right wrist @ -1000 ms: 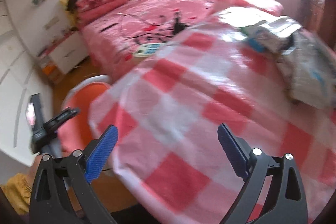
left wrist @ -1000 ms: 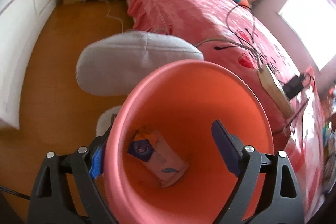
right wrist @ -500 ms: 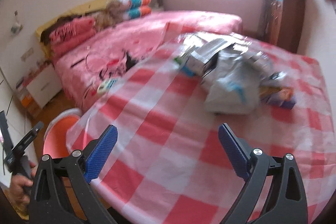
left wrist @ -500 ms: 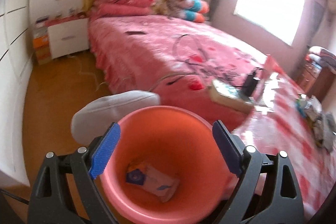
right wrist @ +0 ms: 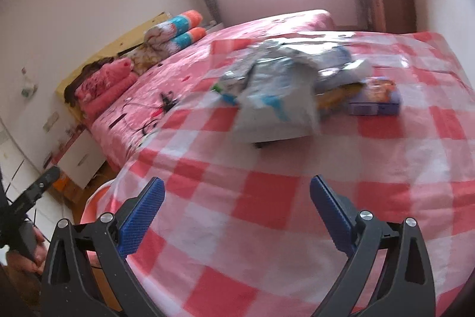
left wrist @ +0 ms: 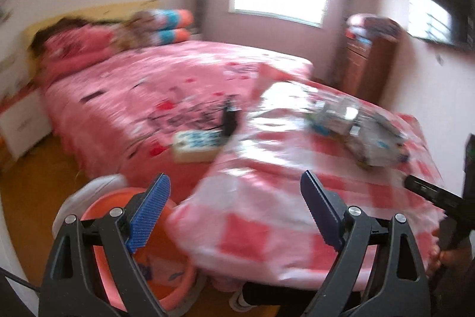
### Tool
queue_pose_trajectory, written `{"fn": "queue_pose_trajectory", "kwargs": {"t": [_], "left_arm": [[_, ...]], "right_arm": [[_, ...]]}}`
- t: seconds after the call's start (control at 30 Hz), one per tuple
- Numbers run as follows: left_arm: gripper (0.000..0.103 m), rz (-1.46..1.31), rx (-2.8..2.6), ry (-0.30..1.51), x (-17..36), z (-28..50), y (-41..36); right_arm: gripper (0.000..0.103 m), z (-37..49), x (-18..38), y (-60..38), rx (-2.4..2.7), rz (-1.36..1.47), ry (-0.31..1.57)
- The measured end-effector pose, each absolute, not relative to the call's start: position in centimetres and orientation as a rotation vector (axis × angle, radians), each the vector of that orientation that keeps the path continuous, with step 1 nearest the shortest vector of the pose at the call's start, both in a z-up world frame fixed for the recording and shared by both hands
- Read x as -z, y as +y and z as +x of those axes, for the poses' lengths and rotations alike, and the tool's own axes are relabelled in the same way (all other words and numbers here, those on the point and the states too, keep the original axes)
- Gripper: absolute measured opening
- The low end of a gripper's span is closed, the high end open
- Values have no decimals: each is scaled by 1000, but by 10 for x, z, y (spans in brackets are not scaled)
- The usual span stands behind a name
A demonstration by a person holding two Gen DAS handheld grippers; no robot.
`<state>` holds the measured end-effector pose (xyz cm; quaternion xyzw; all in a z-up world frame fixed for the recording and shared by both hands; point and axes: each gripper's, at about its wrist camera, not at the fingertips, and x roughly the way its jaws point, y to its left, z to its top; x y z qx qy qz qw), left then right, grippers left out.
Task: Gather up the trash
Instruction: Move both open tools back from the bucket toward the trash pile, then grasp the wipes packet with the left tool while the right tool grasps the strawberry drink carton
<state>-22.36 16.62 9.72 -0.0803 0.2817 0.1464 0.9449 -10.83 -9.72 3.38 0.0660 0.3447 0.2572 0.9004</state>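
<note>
Gaping empty, both grippers' jaws face one trash pile (right wrist: 276, 97) and one purple box (right wrist: 375, 97).

Your left view is motion-blurred: the trash pile (left wrist: 356, 132) on the tabletop (left wrist: 267, 216) can't be sorted into items. The orange bin (left wrist: 101, 207) sits half hidden behind your left fingers (left wrist: 148, 213).

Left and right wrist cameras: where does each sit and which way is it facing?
Left wrist: on the open left gripper, above the orange plastic bin, facing the red-and-white checked tablecloth; the right gripper shows at right.
Right wrist: on the open right gripper, over the cloth, facing the crumpled white wrappers; the other hand shows at left.
Shared: cloth, wrappers, bin, pink bed.
</note>
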Motion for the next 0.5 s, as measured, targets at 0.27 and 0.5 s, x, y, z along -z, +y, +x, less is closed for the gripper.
{"fn": "queue_pose_trajectory", "kwargs": {"t": [0.27, 0.5], "left_arm": [[90, -28, -42, 632, -116, -160, 83], [90, 18, 77, 720, -100, -91, 27]], "right_arm": [[97, -91, -29, -148, -447, 237, 700], [97, -72, -32, -205, -377, 369, 697]]}}
